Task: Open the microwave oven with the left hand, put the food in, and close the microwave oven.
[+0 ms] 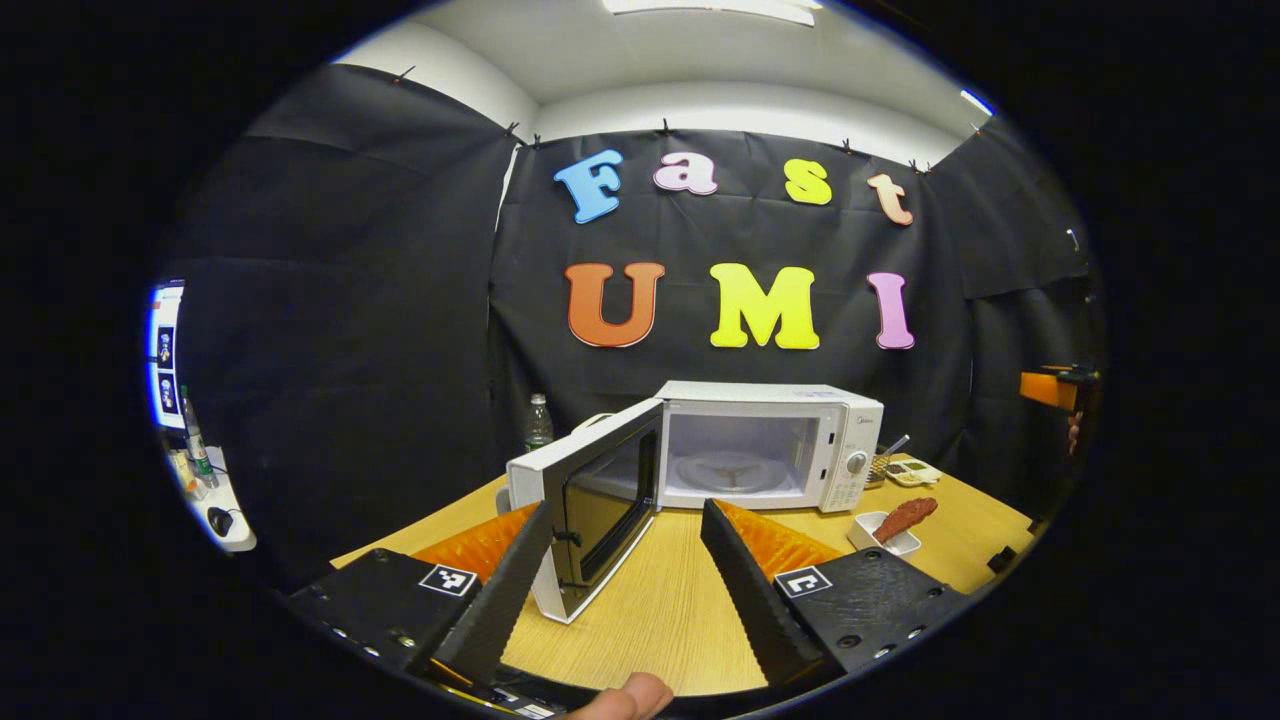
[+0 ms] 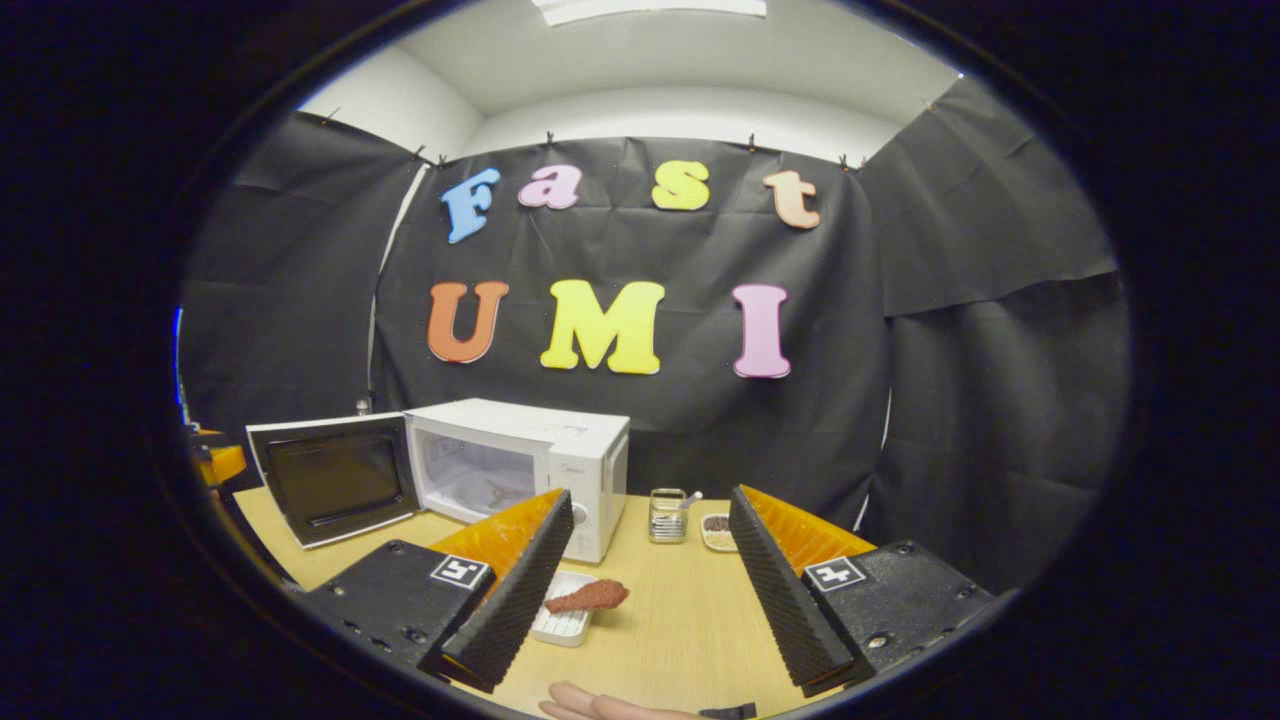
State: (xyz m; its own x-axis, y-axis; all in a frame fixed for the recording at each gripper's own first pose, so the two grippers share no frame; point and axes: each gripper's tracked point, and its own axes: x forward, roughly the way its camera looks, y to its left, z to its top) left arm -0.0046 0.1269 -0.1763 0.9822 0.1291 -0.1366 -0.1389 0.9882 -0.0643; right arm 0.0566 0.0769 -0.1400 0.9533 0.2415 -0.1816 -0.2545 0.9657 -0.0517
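A white microwave (image 1: 780, 445) stands at the back of the wooden table, its door (image 1: 590, 500) swung wide to the left and its cavity with the glass turntable bare. My left gripper (image 1: 628, 512) is open just in front of the door's free edge, holding nothing. A reddish-brown piece of food (image 1: 905, 518) lies in a small white dish (image 1: 872, 538) right of the microwave. In the right gripper view the microwave (image 2: 520, 460) sits left with its door (image 2: 335, 480) open, and the food (image 2: 590, 597) in its dish (image 2: 562, 624) lies just ahead of my open right gripper (image 2: 650, 512).
A glass jar with a spoon (image 2: 668, 515) and a small saucer (image 2: 716, 530) stand behind the dish near the microwave's right side. A water bottle (image 1: 538, 422) stands behind the open door. The other gripper (image 1: 1060, 388) shows at the far right edge.
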